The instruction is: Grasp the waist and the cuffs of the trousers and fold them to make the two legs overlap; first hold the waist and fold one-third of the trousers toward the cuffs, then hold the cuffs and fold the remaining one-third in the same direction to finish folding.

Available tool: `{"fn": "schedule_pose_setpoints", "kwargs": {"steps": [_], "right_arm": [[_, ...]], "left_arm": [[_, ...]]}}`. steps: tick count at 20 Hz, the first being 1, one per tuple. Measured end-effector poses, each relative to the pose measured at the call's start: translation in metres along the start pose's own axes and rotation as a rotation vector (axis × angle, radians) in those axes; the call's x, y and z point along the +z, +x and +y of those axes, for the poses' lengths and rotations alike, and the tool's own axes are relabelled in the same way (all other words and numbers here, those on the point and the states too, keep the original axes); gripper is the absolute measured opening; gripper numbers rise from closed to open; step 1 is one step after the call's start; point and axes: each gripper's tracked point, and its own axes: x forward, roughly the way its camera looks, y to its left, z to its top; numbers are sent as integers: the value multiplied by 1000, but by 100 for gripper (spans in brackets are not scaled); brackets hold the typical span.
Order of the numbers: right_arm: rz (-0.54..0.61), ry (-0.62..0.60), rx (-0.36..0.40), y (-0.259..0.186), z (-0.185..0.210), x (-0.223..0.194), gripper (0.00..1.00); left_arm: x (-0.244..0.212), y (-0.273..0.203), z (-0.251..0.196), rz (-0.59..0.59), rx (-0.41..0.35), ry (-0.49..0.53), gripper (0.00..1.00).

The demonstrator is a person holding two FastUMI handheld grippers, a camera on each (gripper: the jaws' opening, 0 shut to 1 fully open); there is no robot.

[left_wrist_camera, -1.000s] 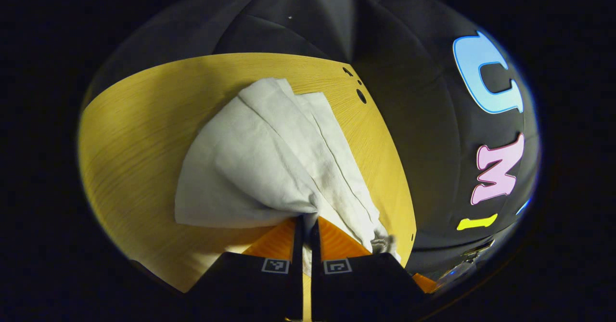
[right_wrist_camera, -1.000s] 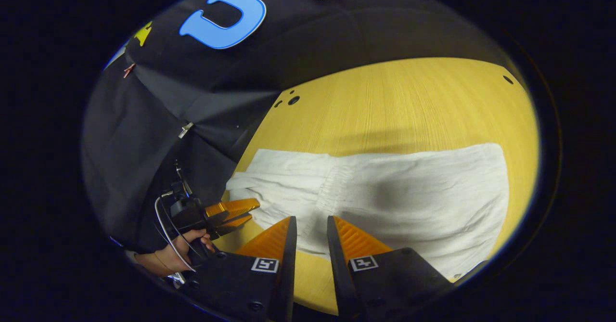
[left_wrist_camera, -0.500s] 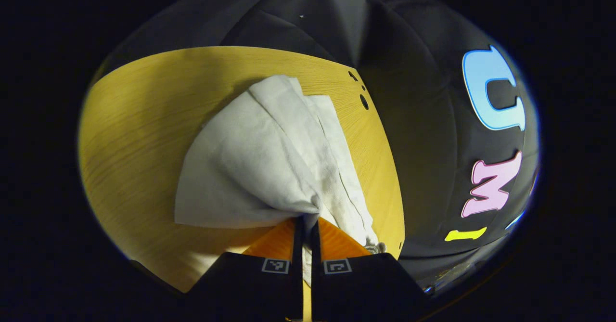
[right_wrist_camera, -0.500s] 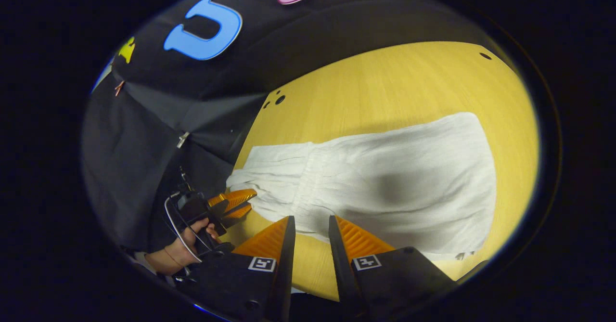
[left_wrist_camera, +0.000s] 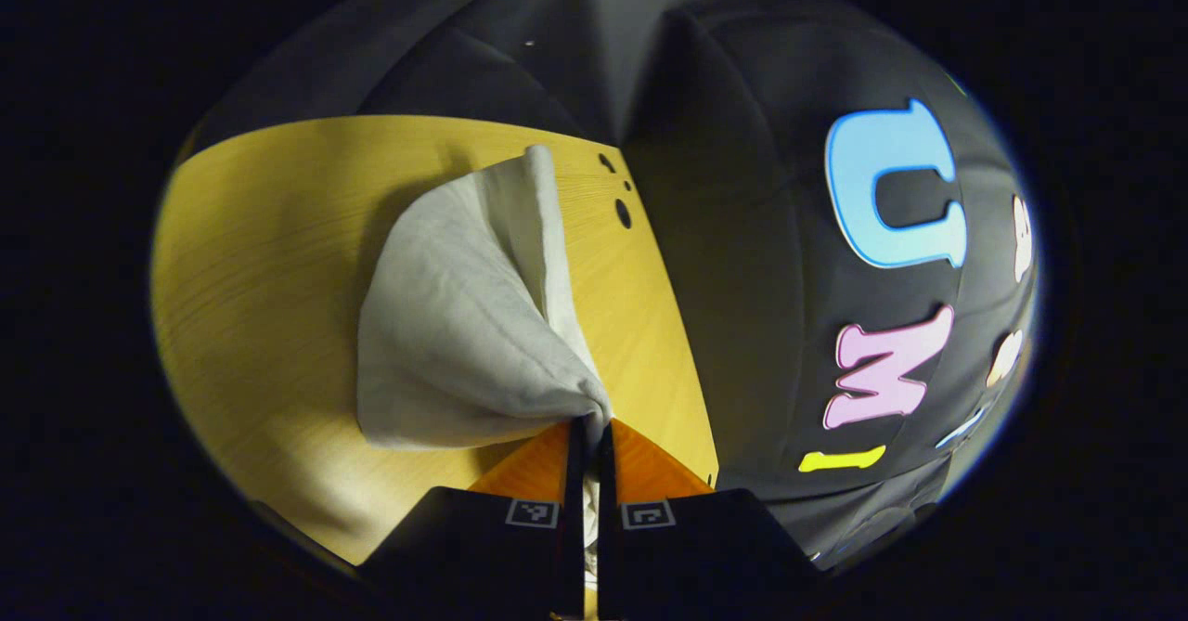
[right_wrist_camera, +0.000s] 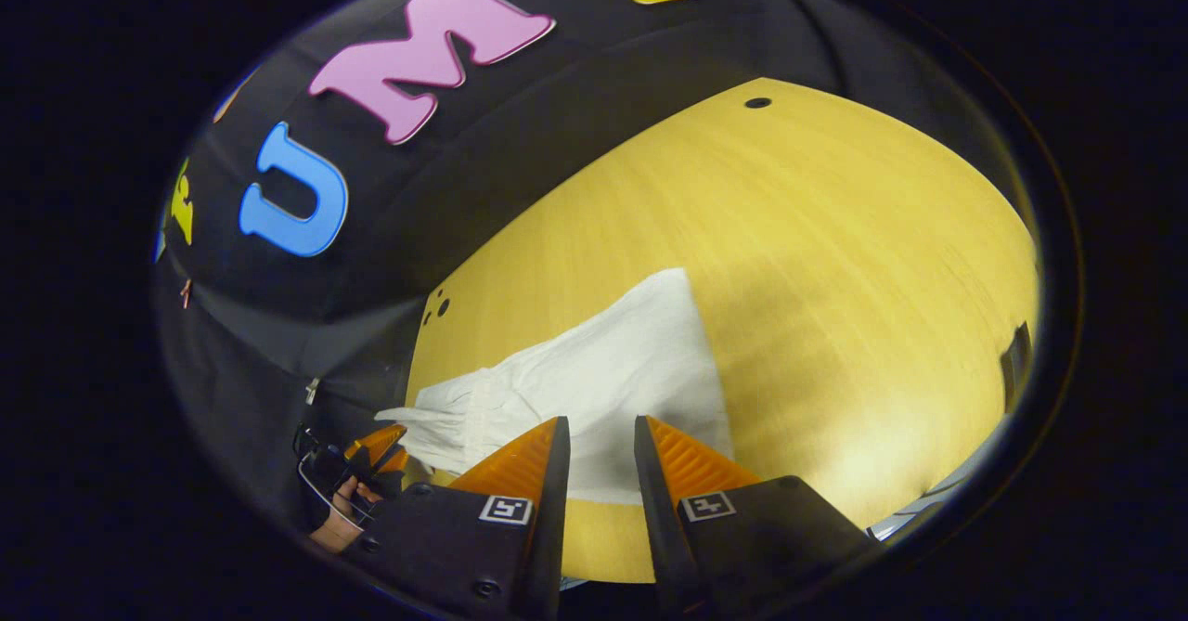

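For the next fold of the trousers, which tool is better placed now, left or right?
Left, probably. The left tool is shut on a bunched corner of the white trousers, so it can carry that end over. The right tool is open with cloth behind its gap, gripping nothing.

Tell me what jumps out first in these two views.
The white trousers stand out against the yellow wooden table: in the left gripper view the left gripper is clamped on a bunched corner, so the cloth fans away from it. In the right gripper view the trousers lie near the table's left edge, and the right gripper hangs over them with its jaws apart, nothing between them. The other gripper shows low at the left, in a hand.
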Motion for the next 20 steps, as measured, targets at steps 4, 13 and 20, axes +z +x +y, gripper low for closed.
{"fn": "schedule_pose_setpoints", "kwargs": {"steps": [4, 13, 20], "right_arm": [[-73, 63, -51, -24, -38, 24, 43], [-123, 132, -80, -53, -74, 31, 43], [-146, 180, -101, -73, -100, 34, 43]], "left_arm": [[-11, 0, -44, 10, -39, 181, 10], [-83, 15, -146, 92, -125, 528, 10], [-189, 31, -183, 241, -179, 779, 10]]}}
